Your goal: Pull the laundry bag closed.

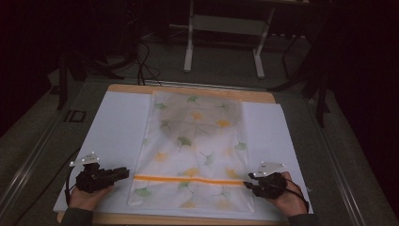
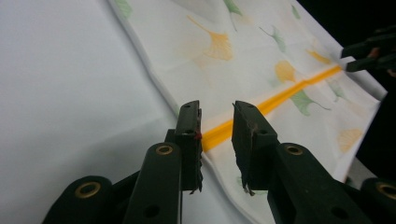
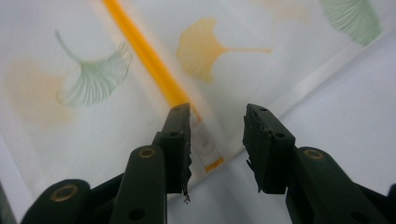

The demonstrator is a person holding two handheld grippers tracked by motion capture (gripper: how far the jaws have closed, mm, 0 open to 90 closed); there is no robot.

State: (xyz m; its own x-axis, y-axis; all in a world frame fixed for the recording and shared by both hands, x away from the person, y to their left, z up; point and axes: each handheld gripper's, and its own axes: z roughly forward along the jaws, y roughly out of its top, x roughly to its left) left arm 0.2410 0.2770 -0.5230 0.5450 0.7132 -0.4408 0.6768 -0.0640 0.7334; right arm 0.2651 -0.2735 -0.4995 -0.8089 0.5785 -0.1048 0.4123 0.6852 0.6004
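A white cloth cover [image 1: 193,146] printed with green and yellow ginkgo leaves lies flat on the table. An orange stripe [image 1: 188,179] crosses it near the front edge. My left gripper [image 1: 126,172] rests at the stripe's left end, and its open jaws [image 2: 217,116] frame the stripe [image 2: 280,95] without pressing on it. My right gripper [image 1: 247,184] sits at the stripe's right end. It is open [image 3: 217,119] above the cloth's edge, where the stripe [image 3: 144,51] ends in a small orange tab [image 3: 214,163]. The right gripper [image 2: 348,58] also appears far off in the left gripper view.
The cloth lies on a white sheet [image 1: 117,127] over a wooden tabletop [image 1: 188,88]. A white metal frame [image 1: 226,28] and cables stand on the dark floor behind the table. Bare white sheet flanks the cloth on both sides.
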